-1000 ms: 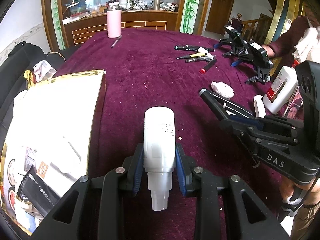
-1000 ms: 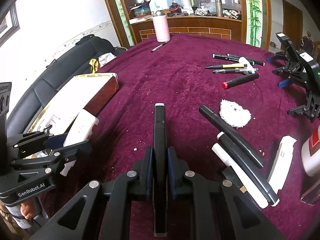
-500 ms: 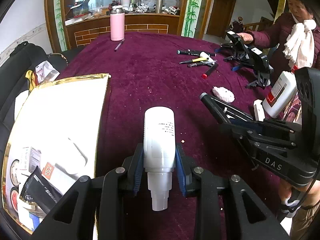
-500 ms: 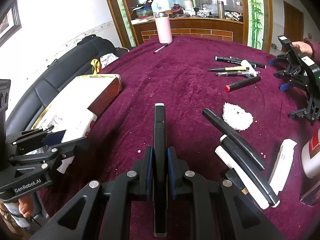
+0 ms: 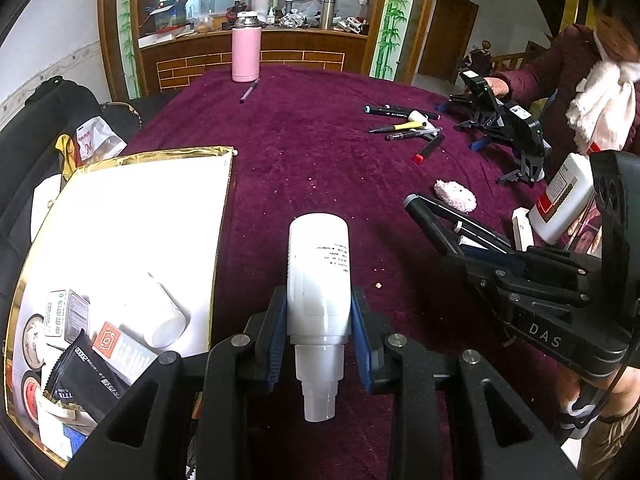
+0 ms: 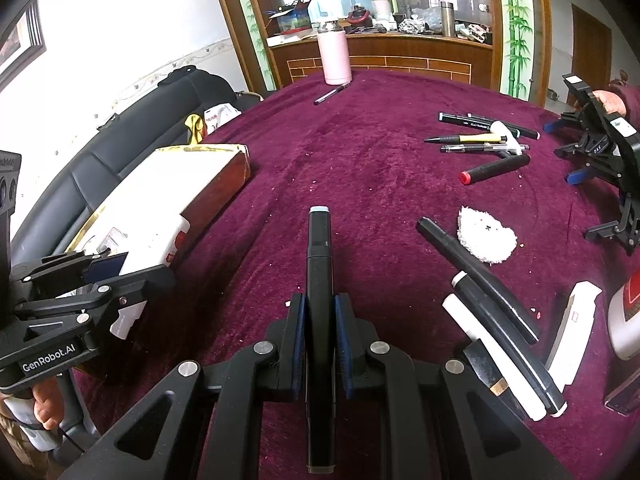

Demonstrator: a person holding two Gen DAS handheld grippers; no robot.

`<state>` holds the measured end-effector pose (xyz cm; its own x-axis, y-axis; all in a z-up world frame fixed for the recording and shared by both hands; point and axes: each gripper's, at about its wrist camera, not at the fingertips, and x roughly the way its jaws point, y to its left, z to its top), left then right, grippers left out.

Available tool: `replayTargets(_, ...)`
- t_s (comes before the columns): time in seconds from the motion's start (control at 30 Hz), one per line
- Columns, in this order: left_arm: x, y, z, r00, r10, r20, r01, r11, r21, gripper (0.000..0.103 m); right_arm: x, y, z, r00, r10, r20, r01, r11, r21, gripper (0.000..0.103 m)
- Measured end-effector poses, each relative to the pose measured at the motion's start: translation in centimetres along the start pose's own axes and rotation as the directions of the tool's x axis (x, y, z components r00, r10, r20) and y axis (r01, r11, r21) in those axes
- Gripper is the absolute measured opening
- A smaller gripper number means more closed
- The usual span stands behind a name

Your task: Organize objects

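Your left gripper [image 5: 319,322] clamps a white spray bottle [image 5: 319,276] just right of the open gold-rimmed box [image 5: 222,216], your right gripper [image 6: 320,330] clamps a black marker [image 6: 319,280] above the maroon tablecloth [image 6: 380,168]; next, likely carry both left and release them into the box.

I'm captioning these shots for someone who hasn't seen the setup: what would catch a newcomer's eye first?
Each gripper has something clamped: the left gripper holds a white bottle, the right gripper a black marker, both above the purple tablecloth. To the left sits an open box holding small packets. A pink flask stands at the table's far edge.
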<state>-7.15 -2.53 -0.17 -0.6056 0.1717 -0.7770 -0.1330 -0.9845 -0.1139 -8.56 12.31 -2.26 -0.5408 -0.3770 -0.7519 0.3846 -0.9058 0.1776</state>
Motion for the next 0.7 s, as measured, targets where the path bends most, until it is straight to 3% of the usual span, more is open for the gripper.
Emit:
replayTargets(0.3,-0.6,0.9,0.6,1.000,0.012,0.017,-0.012,1.000,-0.011,0.029,-0.1,0.5,0.6,1.000,0.008,0.012,-0.008,1.000,-0.008,0.016)
replayTargets(0.7,-2.1,5.0,1.5,0.997,0.056,0.044,-0.052,0.996,-0.075,0.029,0.6,2.5,2.1,0.999,0.044,0.021,-0.043,0.999,-0.032,0.016)
